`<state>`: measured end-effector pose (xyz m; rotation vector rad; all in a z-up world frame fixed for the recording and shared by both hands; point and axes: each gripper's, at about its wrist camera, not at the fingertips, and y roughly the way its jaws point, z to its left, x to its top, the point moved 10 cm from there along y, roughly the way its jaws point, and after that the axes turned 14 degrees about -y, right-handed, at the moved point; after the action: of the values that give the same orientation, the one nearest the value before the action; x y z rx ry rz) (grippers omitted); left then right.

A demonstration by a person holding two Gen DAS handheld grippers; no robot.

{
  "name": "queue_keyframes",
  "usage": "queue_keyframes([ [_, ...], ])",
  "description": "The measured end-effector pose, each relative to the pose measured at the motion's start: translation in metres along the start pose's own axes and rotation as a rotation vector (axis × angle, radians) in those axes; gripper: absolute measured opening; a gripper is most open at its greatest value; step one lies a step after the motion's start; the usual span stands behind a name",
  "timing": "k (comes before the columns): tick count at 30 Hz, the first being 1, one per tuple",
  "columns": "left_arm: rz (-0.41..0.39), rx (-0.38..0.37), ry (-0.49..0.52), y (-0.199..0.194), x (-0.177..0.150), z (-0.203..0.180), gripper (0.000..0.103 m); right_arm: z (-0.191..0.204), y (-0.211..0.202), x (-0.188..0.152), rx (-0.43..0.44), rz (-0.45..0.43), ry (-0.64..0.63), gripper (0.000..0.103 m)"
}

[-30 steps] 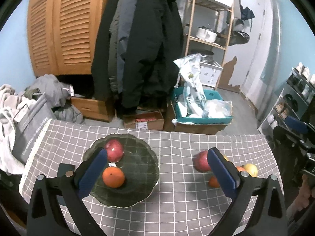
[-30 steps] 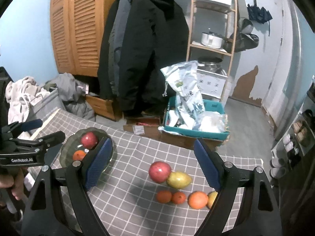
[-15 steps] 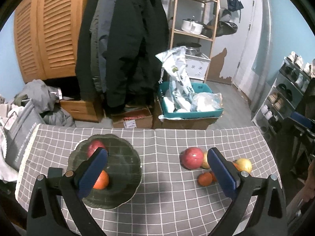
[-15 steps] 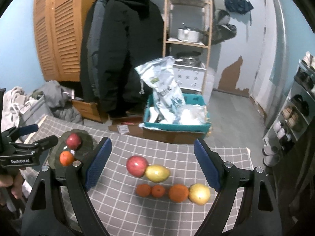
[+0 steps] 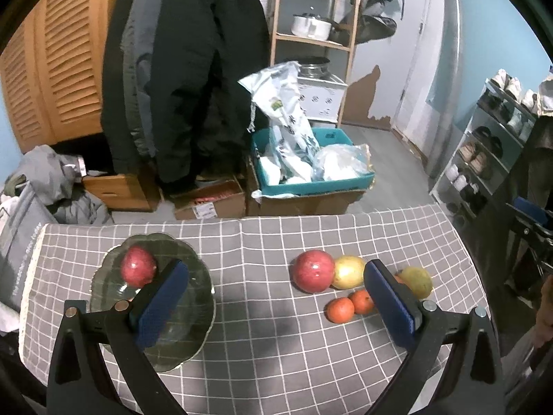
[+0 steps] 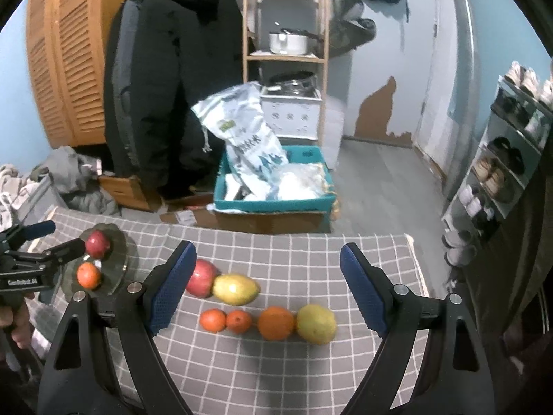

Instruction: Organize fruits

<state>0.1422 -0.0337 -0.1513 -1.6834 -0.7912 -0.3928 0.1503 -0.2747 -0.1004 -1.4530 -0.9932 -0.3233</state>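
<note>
Left gripper [image 5: 276, 301]: fingers spread wide apart, nothing between them; it hangs above the checked tablecloth [image 5: 276, 346], with its left finger over the glass plate [image 5: 193, 332].
Right gripper [image 6: 268, 290]: likewise agape and empty, raised over the loose fruit on the right half of the table.
Glass plate: on the left part of the cloth; it holds a red apple [image 5: 138, 271] toward its far side and a small orange [image 6: 88, 275], which the left view mostly hides behind a finger.
Loose fruit, back row: a second red apple [image 6: 202, 278] touching a yellow mango [image 6: 235, 288].
Loose fruit, front row: two small tangerines [image 6: 225, 320] side by side, then a larger orange [image 6: 275, 322] against a yellow-green fruit [image 6: 316, 324].
Person: a hand [image 6: 15, 325] grips the left tool's handle at the edge of the right view.
</note>
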Motion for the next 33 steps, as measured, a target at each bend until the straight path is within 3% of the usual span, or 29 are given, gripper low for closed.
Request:
queue_keyframes([
  [12, 0.090, 0.024, 0.025, 0.046, -0.020, -0.013, 0.102, -0.033, 0.056, -0.056, -0.010, 0.173, 0.082, 0.085],
  [33, 0.252, 0.073, 0.045, 0.131, -0.064, -0.014, 0.102, -0.053, 0.145, -0.148, 0.044, 0.455, 0.218, 0.085],
])
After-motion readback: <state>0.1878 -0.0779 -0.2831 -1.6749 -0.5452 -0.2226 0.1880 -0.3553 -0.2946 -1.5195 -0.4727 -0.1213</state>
